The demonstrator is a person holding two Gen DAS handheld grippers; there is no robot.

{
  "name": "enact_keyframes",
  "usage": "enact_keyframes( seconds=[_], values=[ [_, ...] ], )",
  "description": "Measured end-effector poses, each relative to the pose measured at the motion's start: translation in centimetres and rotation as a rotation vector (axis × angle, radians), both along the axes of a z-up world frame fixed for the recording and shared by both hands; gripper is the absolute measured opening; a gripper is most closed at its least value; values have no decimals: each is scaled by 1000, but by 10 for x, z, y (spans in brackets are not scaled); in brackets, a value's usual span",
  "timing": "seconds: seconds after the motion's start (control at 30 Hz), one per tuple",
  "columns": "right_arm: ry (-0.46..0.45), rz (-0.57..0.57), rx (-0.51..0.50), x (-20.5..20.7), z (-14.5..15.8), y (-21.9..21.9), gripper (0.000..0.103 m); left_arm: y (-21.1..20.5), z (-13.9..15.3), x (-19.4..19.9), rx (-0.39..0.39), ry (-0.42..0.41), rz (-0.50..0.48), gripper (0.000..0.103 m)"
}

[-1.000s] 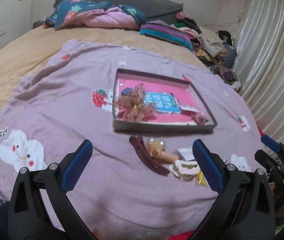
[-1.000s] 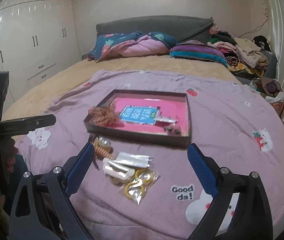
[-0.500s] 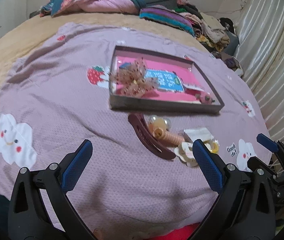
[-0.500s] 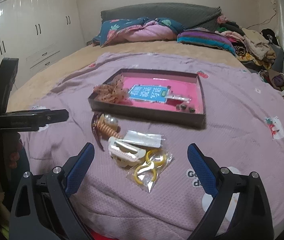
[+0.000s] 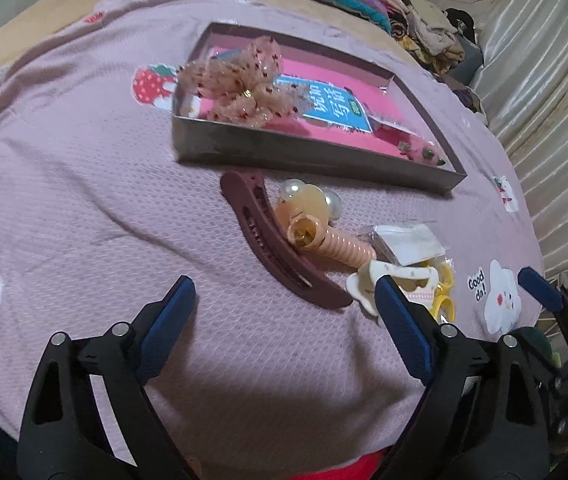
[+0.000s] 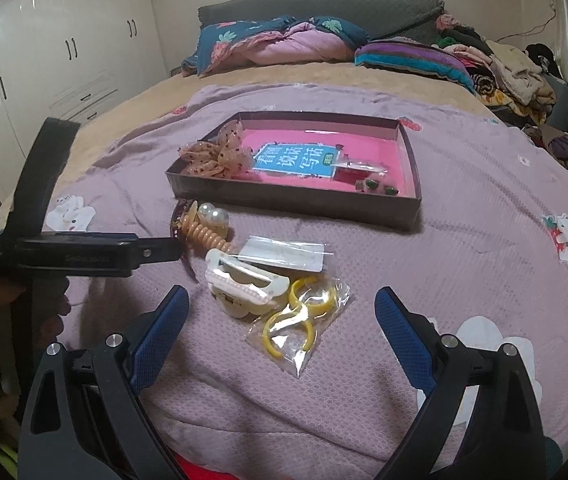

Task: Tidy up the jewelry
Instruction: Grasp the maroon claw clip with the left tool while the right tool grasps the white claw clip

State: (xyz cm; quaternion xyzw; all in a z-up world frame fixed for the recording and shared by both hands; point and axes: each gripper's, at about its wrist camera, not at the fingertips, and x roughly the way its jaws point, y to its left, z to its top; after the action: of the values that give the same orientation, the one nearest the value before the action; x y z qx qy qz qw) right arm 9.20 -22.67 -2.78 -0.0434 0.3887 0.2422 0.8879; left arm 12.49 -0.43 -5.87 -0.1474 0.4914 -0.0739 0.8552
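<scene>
1. Lying on the lilac blanket [image 6: 464, 240], the maroon hair clip [image 5: 271, 248] sits just near of the shallow box [image 5: 308, 156], touching a peach claw clip [image 5: 316, 232]
2. The left gripper [image 5: 284, 300] is closing, nothing between its pads
3. The right gripper [image 6: 281, 308] gapes empty over bagged yellow hoops [image 6: 300, 320]

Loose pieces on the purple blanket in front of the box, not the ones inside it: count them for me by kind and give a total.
Hair clips: 3 (long maroon plastic clip, peach ribbed clip with pearl beads, cream scalloped claw clip)
Clear plastic bags: 2 (bag of yellow rings, flat bag with white card)
Total: 5
</scene>
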Motion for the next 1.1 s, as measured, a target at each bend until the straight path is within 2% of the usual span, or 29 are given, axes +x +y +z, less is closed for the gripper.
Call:
enact_keyframes(
  seconds=[0.13, 0.33, 0.4, 0.53, 0.77, 0.9, 0.93, 1.1],
  values=[
    [12, 1, -8, 4, -7, 2, 93, -4, -6, 9, 17, 6, 0, 84],
    [28, 15, -26, 11, -18, 12, 93, 6, -17, 8, 13, 14, 29, 66],
    [41, 20, -34, 15, -23, 17, 93, 12, -17, 5, 20, 16, 38, 55],
    [50, 49, -51, 21, -32, 32, 93, 25, -18, 0, 8, 18, 58, 48],
    [86, 73, -73, 33, -48, 55, 81, 46, -19, -3, -13, 20, 90, 29],
    [86, 68, -73, 39, -51, 66, 76, 54, -19, -2, -40, 21, 98, 28],
    [91, 71, -69, 41, -52, 69, 69, 56, -19, -2, -45, 23, 99, 28],
    [88, 74, -51, 43, -56, 74, 69, 54, -18, -3, -56, 24, 83, 28]
  ],
)
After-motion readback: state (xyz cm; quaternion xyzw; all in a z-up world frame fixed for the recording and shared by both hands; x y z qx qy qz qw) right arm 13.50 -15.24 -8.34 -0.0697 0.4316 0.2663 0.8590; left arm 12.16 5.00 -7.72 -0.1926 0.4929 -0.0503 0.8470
